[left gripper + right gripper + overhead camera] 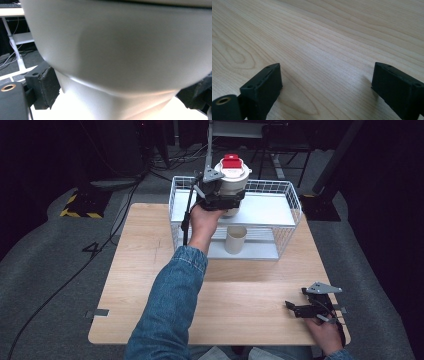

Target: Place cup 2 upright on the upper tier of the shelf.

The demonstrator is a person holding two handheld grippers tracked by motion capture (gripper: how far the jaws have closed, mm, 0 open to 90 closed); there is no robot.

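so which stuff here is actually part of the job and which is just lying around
In the job:
left gripper, shut on the white lidded cup
wire rack, with the cup over its top shelf

Lying about:
beige cup on the lower shelf
right gripper, open, low over the table

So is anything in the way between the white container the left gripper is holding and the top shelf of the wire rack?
Nothing visible blocks it. The left gripper holds the white container with the red lid above the top shelf of the wire rack, which looks bare there. The beige cup stands on the lower shelf, out of the way.
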